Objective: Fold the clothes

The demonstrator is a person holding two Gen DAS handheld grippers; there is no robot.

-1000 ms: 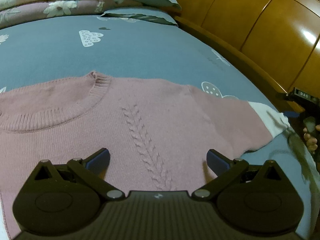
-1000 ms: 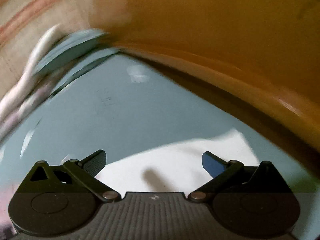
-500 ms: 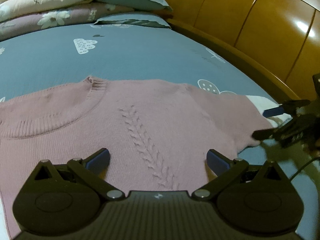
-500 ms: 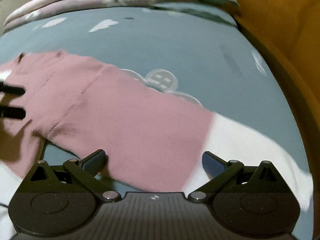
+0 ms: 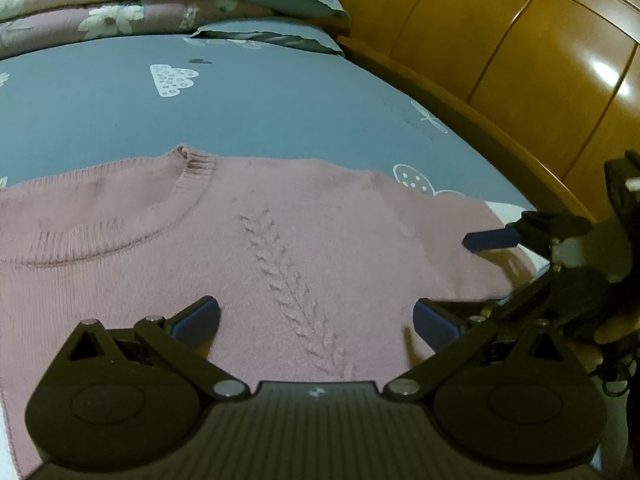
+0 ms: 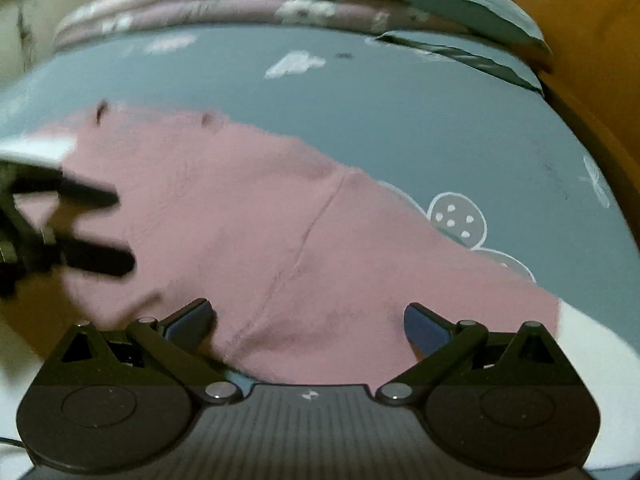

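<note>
Both grippers agape — sweater spread beneath.

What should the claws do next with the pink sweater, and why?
Probably close the right claw on the sleeve. The sweater lies flat on the bed, nothing folded yet, both claws open, and the right one already sits at the sleeve.

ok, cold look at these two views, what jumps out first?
The pink knit sweater spread flat on the blue-grey cloud-print bedsheet, neckline and cable stitch facing up. The left gripper hovers open above its chest, while the right gripper, also open, sits over the sleeve near the white cuff. Folded quilts and pillows are stacked at the far end, beside the wooden headboard.
</note>
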